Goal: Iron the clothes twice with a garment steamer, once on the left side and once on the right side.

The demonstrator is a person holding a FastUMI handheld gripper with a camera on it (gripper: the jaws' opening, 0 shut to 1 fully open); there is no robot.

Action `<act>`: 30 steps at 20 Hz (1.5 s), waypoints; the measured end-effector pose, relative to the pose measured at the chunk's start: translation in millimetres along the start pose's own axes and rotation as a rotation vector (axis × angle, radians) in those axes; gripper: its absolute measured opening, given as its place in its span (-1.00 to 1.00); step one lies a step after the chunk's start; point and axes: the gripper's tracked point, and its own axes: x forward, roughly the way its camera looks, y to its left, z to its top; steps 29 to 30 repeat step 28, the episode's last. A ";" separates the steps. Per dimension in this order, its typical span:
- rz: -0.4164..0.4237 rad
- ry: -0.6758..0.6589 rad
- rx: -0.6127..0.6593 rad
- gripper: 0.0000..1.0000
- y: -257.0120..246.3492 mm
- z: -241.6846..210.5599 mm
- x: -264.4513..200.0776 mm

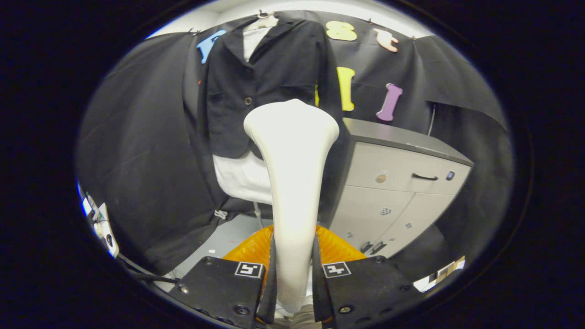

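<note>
Black cloth backs a dark jacket (269,77) hanging beside a cabinet (402,183). The gripper (292,278) clamps the steamer (292,183) handle; a loose grip could tilt its head off the fabric.

quick count: one gripper (292,274) with its two fingers (270,278) clamped on one white garment steamer (292,183), one dark jacket (265,82) hanging over one white shirt (237,176), one button showing on the jacket, one grey cabinet (402,183) with two drawers and one dark handle (424,177), and two square markers on the gripper
</note>
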 end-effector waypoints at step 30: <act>-0.052 -0.002 0.172 -0.32 -270.3 -116.5 -193.2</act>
